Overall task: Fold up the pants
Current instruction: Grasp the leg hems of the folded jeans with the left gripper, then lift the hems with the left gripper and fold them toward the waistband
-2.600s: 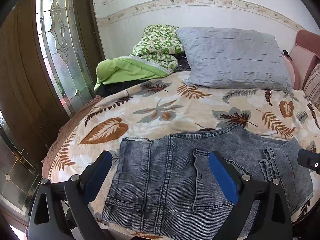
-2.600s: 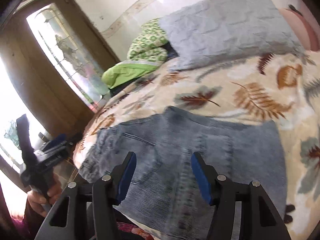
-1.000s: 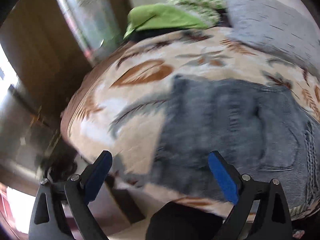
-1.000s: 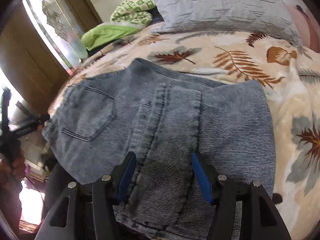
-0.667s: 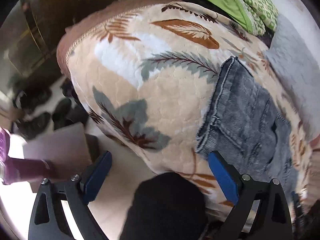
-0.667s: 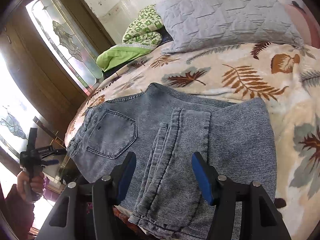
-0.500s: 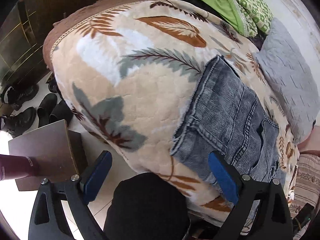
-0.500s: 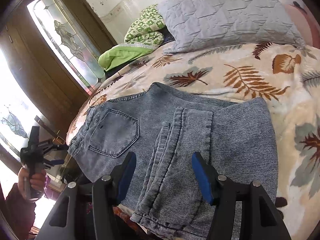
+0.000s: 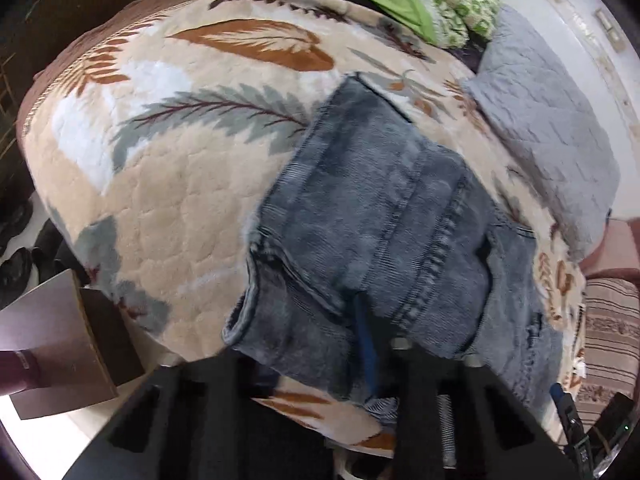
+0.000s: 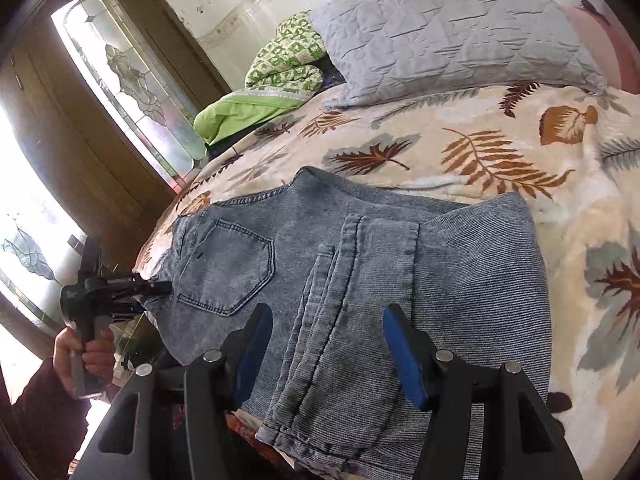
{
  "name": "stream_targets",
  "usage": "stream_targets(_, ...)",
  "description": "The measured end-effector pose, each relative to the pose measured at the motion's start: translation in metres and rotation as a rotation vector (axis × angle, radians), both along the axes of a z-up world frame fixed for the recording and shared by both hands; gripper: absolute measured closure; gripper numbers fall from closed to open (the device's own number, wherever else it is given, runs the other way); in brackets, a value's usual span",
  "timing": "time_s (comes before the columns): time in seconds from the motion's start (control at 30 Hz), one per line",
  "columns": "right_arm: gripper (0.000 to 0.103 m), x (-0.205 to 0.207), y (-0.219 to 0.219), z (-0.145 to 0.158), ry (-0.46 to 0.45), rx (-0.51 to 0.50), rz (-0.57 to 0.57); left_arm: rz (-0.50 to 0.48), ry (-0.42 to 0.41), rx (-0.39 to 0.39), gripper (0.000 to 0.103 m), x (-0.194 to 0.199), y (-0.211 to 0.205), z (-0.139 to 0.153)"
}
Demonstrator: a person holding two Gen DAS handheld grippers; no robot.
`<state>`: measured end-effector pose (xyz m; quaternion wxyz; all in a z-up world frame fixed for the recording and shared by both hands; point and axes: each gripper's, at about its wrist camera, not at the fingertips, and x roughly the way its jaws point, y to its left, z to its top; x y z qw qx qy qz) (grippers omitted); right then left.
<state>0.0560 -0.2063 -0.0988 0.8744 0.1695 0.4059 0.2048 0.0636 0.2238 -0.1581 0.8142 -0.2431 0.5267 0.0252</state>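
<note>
leaf-print bedspread (image 10: 500, 148) under folded jeans (image 10: 400, 248) – left tool (image 9: 370, 344) clamped on waistband, right tool (image 10: 328, 348) agape, empty – stained-glass door (image 10: 132, 80)

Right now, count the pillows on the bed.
1: the grey pillow lies at the bed's head, beside the green blanket. More may hide behind it or outside the views.

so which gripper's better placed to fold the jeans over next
Left. The left gripper is shut on the jeans at the waistband end; the right gripper hovers open above them, gripping nothing.
</note>
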Motion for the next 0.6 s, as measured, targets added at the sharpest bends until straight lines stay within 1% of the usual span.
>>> stream_targets(0.1, 0.042, -0.001, -0.006, 0.002, -0.007, 0.019, -0.020, -0.023, -0.012, 0.067, 0.088, 0.000, -0.010, 0.009)
stream_targets(0.13, 0.042, -0.001, -0.009, 0.003, -0.009, 0.027, -0.027, -0.026, -0.016, 0.077, 0.089, 0.000, -0.012, 0.012)
stream_targets(0.2, 0.042, -0.002, -0.016, 0.007, -0.020, 0.043, -0.049, -0.044, -0.049, 0.107, 0.089, -0.002, -0.018, 0.023)
stream_targets(0.3, 0.042, -0.004, -0.028, 0.011, -0.038, 0.067, -0.087, -0.099, -0.113, 0.179, 0.090, -0.006, -0.038, 0.049)
stream_targets(0.4, 0.042, -0.003, -0.044, 0.013, -0.036, 0.107, -0.128, -0.159, -0.183, 0.228, 0.090, -0.006, -0.063, 0.079)
stream_targets(0.5, 0.042, -0.001, -0.063, 0.010, -0.009, 0.156, -0.171, -0.224, -0.243, 0.284, 0.090, -0.009, -0.093, 0.106)
stream_targets(0.6, 0.042, -0.001, -0.085, 0.003, 0.032, 0.210, -0.222, -0.306, -0.305, 0.316, 0.090, -0.014, -0.128, 0.128)
